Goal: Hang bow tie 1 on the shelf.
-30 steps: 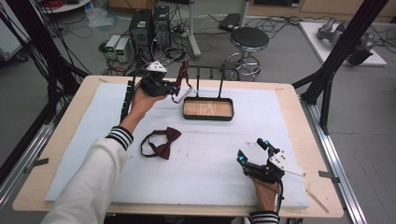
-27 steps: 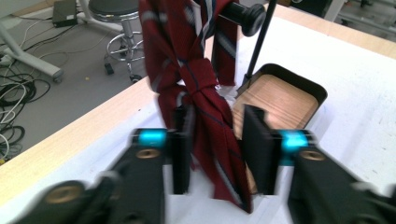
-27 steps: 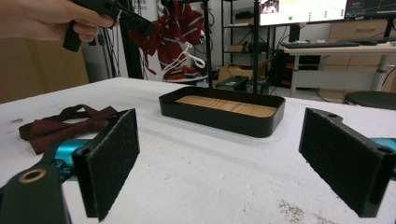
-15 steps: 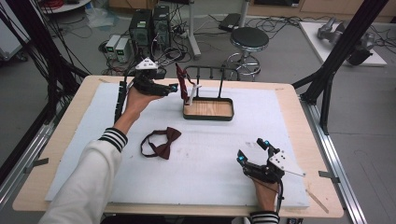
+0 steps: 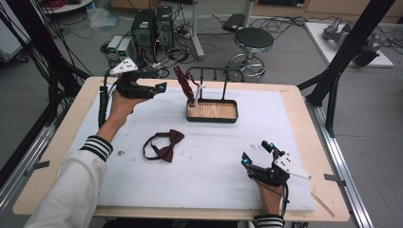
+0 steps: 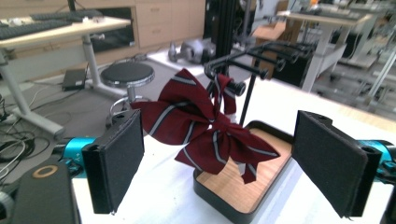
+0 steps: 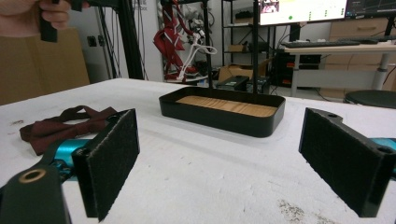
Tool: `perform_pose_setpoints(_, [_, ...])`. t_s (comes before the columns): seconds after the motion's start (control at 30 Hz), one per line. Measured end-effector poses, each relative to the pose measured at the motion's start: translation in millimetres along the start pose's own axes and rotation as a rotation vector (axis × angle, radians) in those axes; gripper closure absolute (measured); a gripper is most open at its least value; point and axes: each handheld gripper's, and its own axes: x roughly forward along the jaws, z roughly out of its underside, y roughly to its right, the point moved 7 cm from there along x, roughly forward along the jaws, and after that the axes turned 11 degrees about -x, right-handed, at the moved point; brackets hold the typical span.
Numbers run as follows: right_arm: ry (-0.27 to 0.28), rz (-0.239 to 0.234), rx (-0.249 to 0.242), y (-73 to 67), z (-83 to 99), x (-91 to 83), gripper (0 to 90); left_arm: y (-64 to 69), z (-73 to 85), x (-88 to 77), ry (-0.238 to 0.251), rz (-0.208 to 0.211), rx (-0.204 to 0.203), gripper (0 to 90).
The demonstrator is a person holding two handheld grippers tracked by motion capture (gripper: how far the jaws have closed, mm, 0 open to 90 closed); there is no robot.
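A maroon striped bow tie (image 5: 183,83) (image 6: 205,128) (image 7: 170,37) hangs from the left end of a black rack (image 5: 214,73) above its wood-floored tray (image 5: 211,111). My left gripper (image 5: 160,89) (image 6: 224,144) hovers to the left of the rack and faces the tie. Its jaws have just been opening, and they stand open with nothing between the pads (image 6: 116,158). A plain maroon bow tie (image 5: 164,145) (image 7: 60,123) lies flat on the white mat. My right gripper (image 5: 256,153) (image 7: 229,154) rests near the front right, open and empty.
The white foam mat (image 5: 214,190) covers most of the wooden table (image 5: 309,123). Black frame posts (image 5: 342,57) rise at both sides. A stool (image 5: 254,40) and computer boxes (image 5: 152,23) stand on the floor beyond the far edge.
The left gripper has opened and let go of the striped bow tie, which now hangs on the rack. It has moved left, away from the rack. The right gripper has stayed put.
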Motion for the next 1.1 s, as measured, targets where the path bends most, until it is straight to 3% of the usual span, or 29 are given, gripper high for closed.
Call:
perform_pose_setpoints(0.2, [0.0,-0.001,0.001,0.0,0.0,0.0,11.5,-0.5,2.4,-24.0,0.039,0.008,0.008,17.0])
perform_pose_setpoints(0.47, [-0.003,-0.005,-0.002,-0.4,0.2,0.0,11.5,5.5,24.9,-58.6,0.059,0.029,0.018,17.0])
perform_pose_setpoints(0.93, [-0.004,0.0,-0.006,-0.3,0.2,0.1,11.5,13.9,52.5,-115.1,0.137,-0.012,0.041,17.0])
perform_pose_setpoints(1.1, [-0.004,0.001,-0.005,-0.2,0.2,0.1,11.5,14.9,59.5,-126.8,0.156,-0.023,0.032,17.0])
